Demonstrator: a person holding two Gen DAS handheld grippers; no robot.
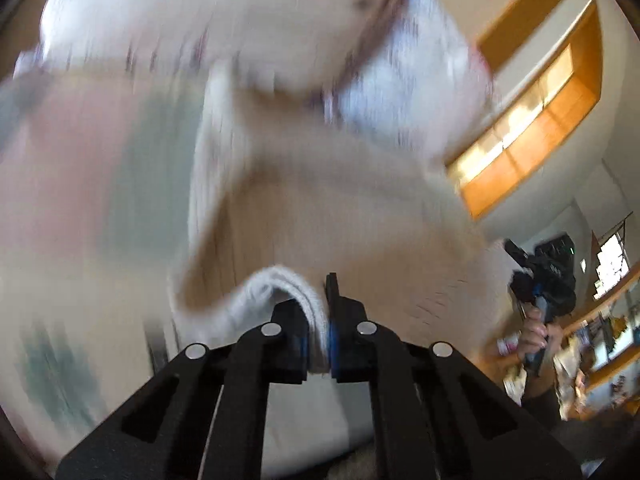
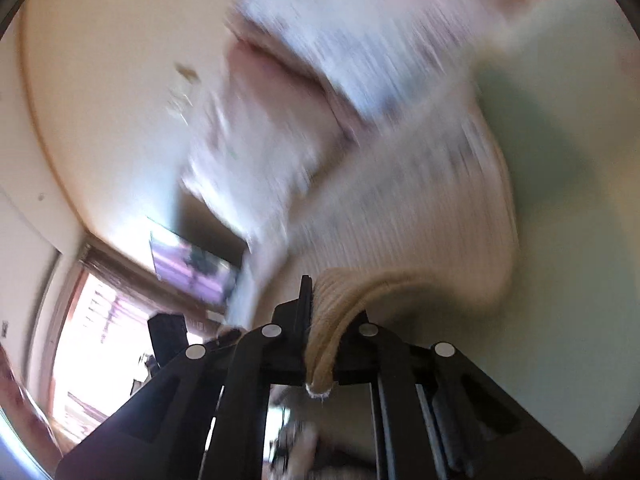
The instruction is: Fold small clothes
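A small cream ribbed knit garment [image 1: 320, 184] hangs stretched in the air, blurred by motion. My left gripper [image 1: 319, 320] is shut on a folded white edge of it. My right gripper [image 2: 326, 320] is shut on a tan ribbed edge of the same garment [image 2: 420, 220], which bulges up between the jaws. In the left wrist view my right gripper [image 1: 540, 280] shows at the far right, held in a hand. Both cameras point upward, toward walls and ceiling.
A pale patterned cloth [image 1: 400, 80] hangs blurred behind the garment. A wooden-framed opening [image 1: 532, 128] and cluttered shelves [image 1: 600, 344] are at the right. A bright window [image 2: 100, 320] and a wall picture [image 2: 192, 268] show in the right wrist view.
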